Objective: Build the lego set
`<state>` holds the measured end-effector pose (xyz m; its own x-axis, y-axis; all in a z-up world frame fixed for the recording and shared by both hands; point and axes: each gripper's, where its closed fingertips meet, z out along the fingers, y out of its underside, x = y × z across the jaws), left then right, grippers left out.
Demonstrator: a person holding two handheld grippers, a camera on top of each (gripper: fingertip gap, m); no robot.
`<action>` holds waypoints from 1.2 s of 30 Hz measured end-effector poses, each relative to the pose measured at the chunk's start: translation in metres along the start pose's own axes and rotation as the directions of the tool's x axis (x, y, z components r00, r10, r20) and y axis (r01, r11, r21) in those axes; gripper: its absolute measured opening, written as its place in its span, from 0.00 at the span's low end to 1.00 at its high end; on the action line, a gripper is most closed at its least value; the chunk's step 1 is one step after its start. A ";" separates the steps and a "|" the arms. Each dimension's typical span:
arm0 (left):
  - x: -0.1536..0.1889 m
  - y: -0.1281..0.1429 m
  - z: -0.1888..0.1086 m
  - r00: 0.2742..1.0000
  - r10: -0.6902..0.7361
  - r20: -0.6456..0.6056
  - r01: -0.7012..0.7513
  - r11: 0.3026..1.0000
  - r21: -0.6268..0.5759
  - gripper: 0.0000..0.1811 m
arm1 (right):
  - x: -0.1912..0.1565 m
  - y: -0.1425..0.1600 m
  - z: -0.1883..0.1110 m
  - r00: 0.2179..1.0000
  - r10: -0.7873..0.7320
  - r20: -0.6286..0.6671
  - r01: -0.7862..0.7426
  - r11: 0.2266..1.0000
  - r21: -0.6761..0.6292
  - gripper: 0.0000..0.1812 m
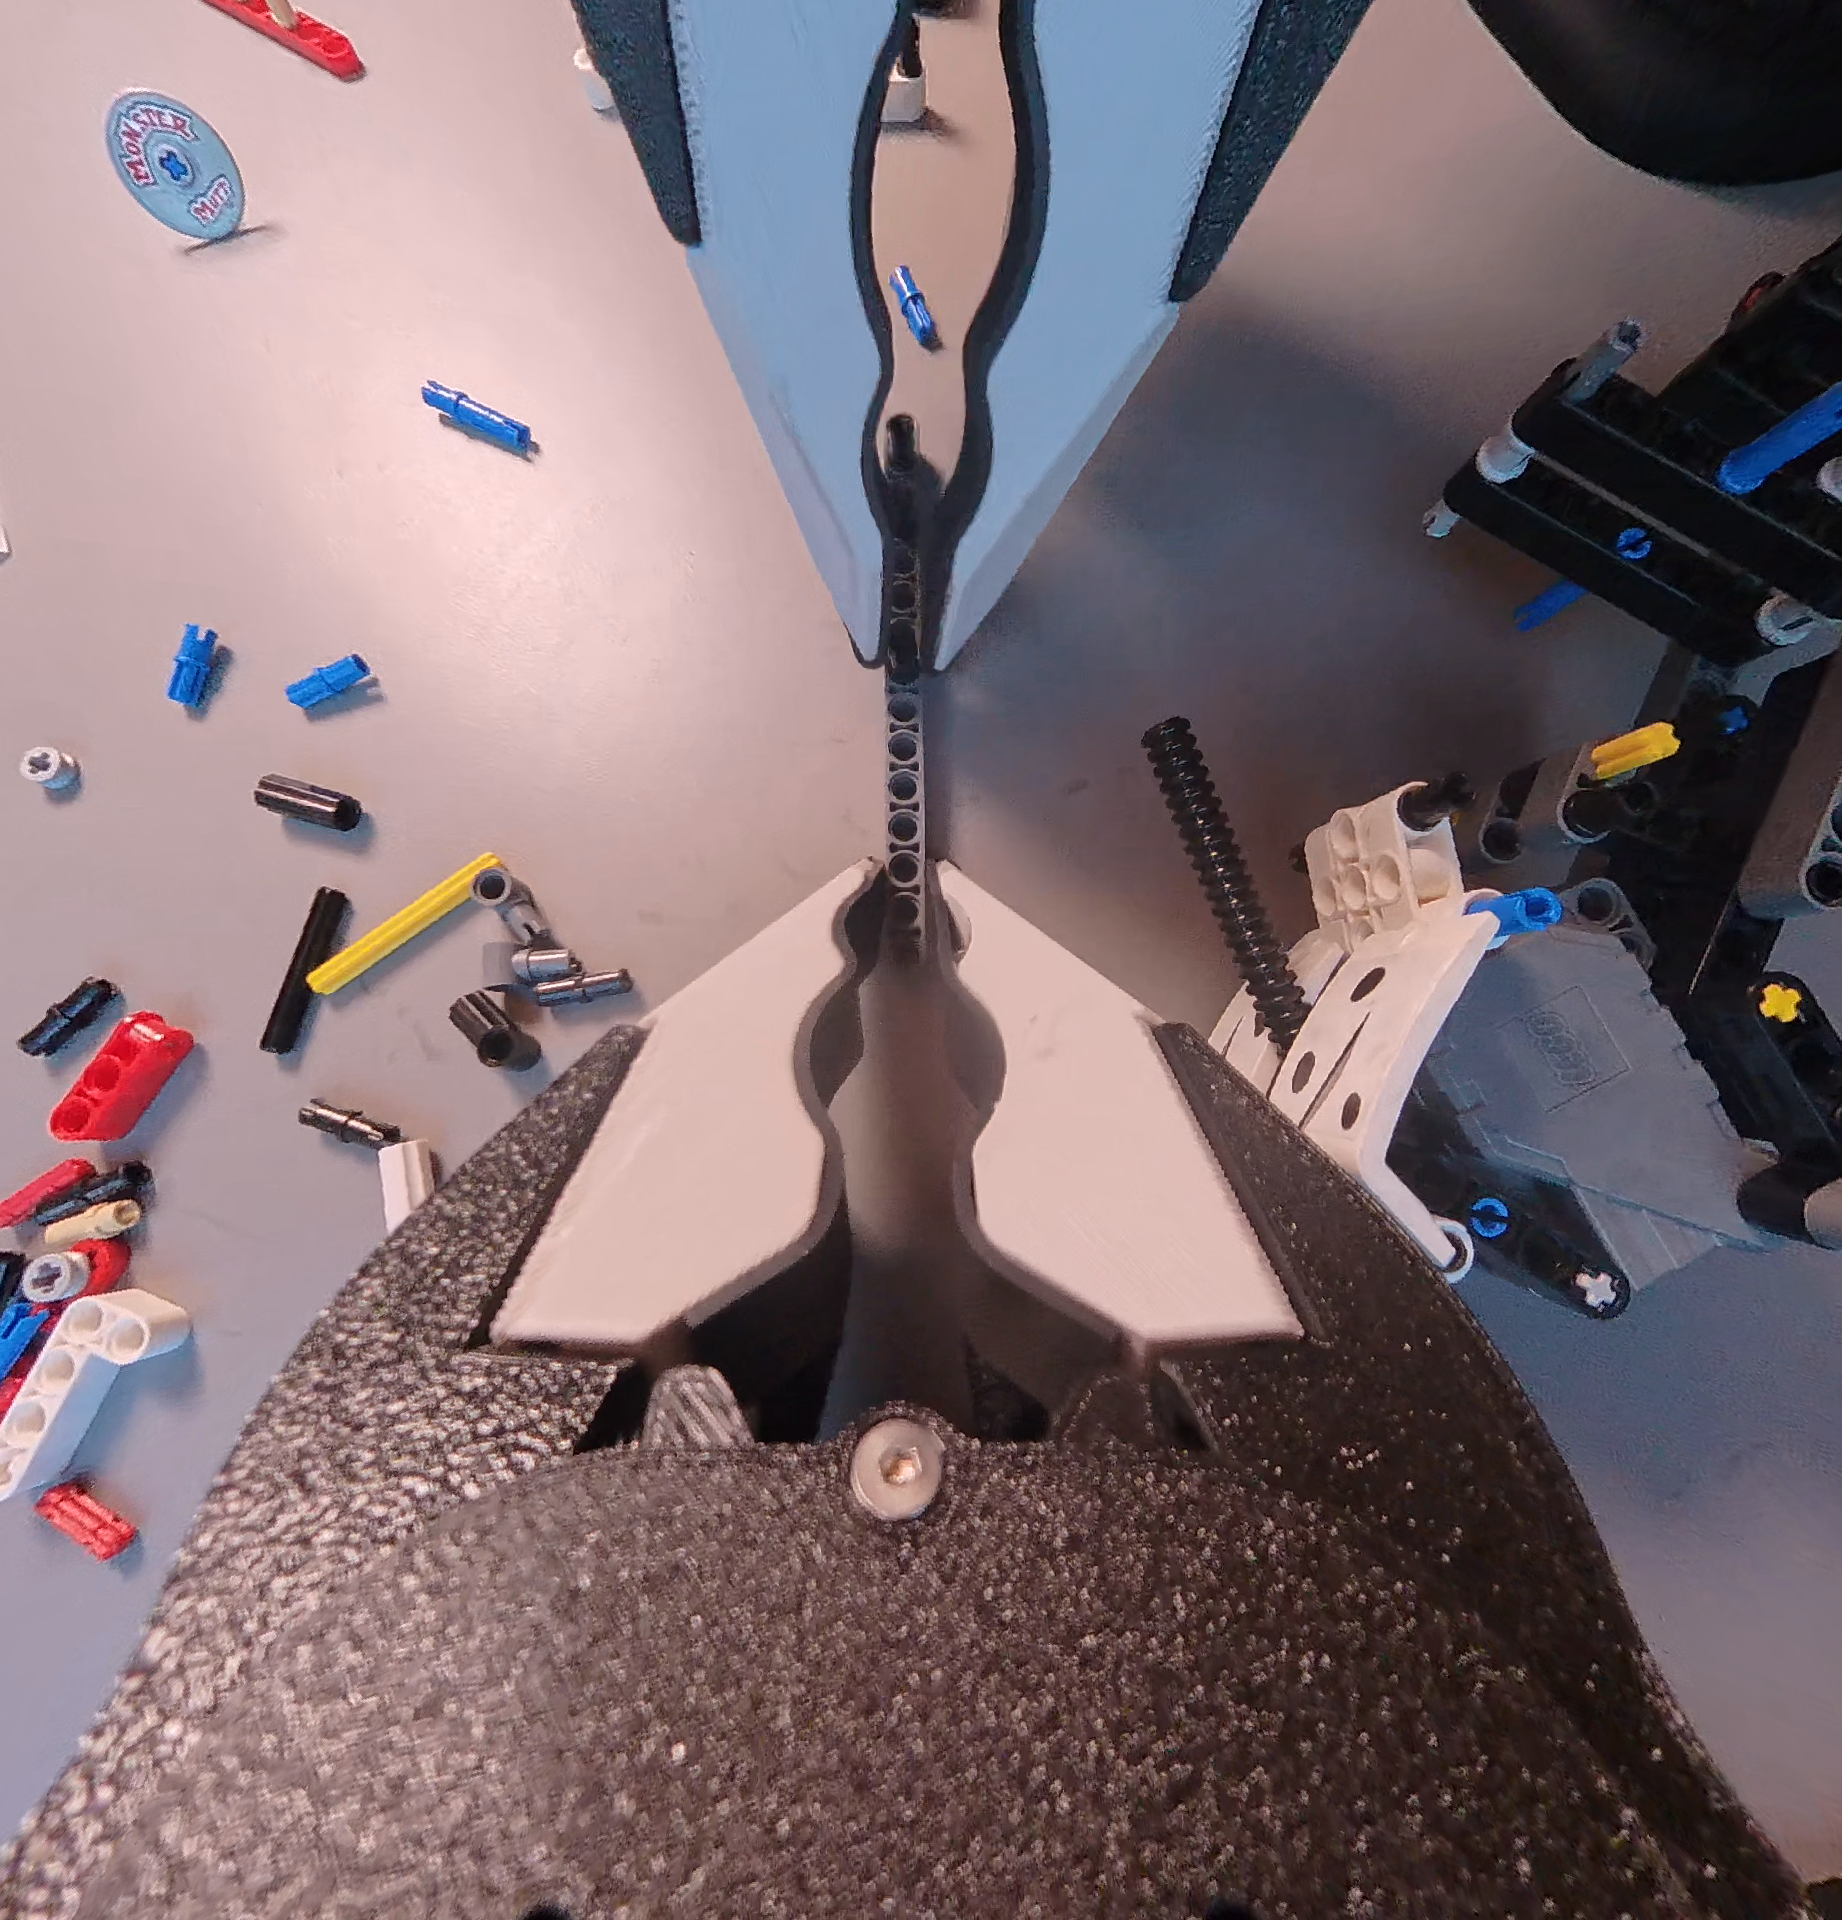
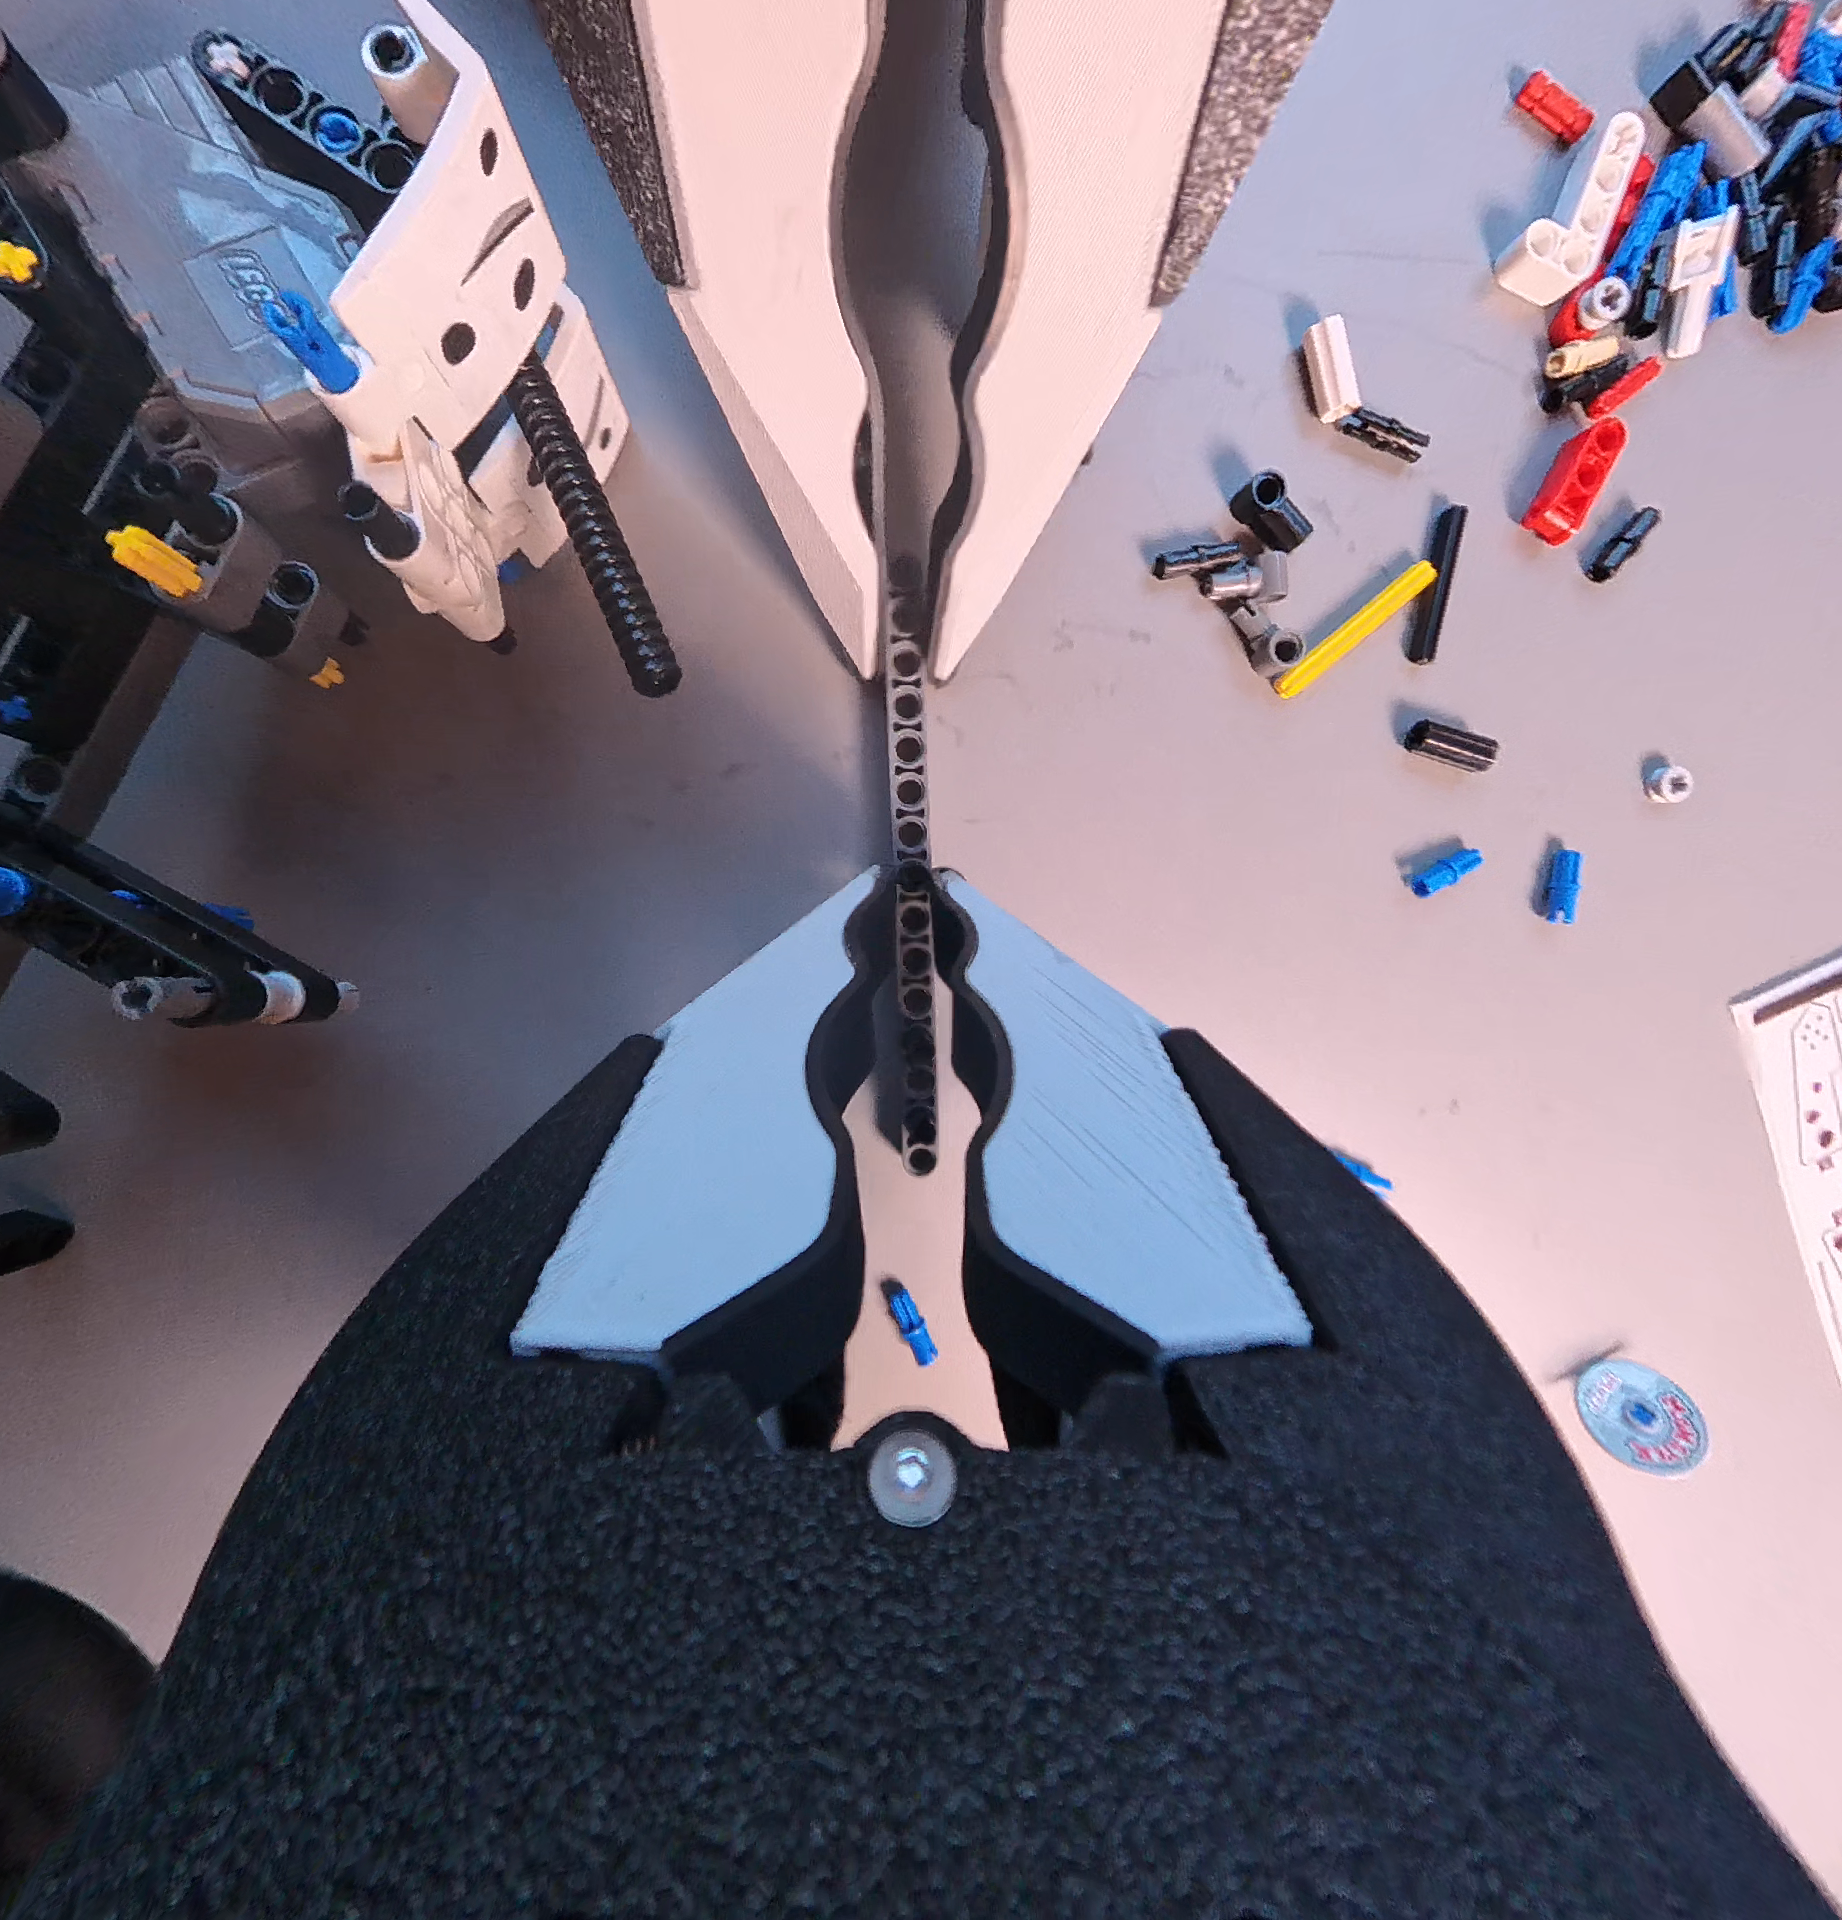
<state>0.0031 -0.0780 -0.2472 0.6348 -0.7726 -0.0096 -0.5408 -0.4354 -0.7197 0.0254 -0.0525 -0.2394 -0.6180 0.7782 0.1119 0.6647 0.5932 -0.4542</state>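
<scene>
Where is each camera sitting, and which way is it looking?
Left wrist view: sits on the left gripper, looking along its fingers, down at the table; the right gripper faces it.
Right wrist view: sits on the right gripper, looking back at the left gripper.
Both show the long grey beam pinched at both ends, and the yellow axle.

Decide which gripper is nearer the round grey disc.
Right. The disc lies close beside the right gripper's body; the left gripper sits farther off, at the opposite end of the beam both hold.
</scene>
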 end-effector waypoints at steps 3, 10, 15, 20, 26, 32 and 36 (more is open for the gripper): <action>0.000 0.000 0.000 1.000 -0.007 -0.005 0.007 1.000 0.000 0.04 | -0.001 0.000 0.002 1.000 -0.008 0.019 0.008 1.000 -0.003 0.04; 0.000 0.000 0.000 0.999 -0.039 -0.014 0.039 0.999 -0.021 0.04 | 0.000 -0.001 0.002 0.999 -0.018 0.037 0.017 1.000 0.022 0.03; 0.000 0.001 0.001 0.999 -0.039 -0.004 0.038 0.997 -0.063 0.04 | -0.001 -0.002 -0.001 0.999 0.006 0.052 -0.011 0.996 0.094 0.02; 0.000 0.001 0.001 0.999 -0.047 -0.001 0.047 0.995 -0.087 0.04 | 0.000 -0.003 -0.002 0.996 0.050 0.069 -0.060 0.986 0.156 0.01; 0.000 0.001 0.001 0.997 -0.078 -0.012 0.077 0.992 -0.101 0.04 | 0.010 -0.034 -0.035 0.997 0.059 0.052 -0.074 0.927 0.368 0.02; 0.000 0.000 0.001 0.997 -0.078 -0.011 0.077 0.993 -0.094 0.04 | 0.005 -0.022 -0.024 0.999 0.014 0.039 -0.024 0.961 0.275 0.02; -0.001 0.000 0.001 0.996 -0.085 -0.012 0.084 0.993 -0.081 0.04 | 0.001 -0.015 -0.009 0.998 0.011 0.056 -0.023 0.974 0.223 0.02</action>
<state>0.0033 -0.0772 -0.2479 0.6719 -0.7382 0.0596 -0.5290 -0.5347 -0.6590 0.0185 -0.0587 -0.2240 -0.6332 0.7718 0.0578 0.5680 0.5142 -0.6426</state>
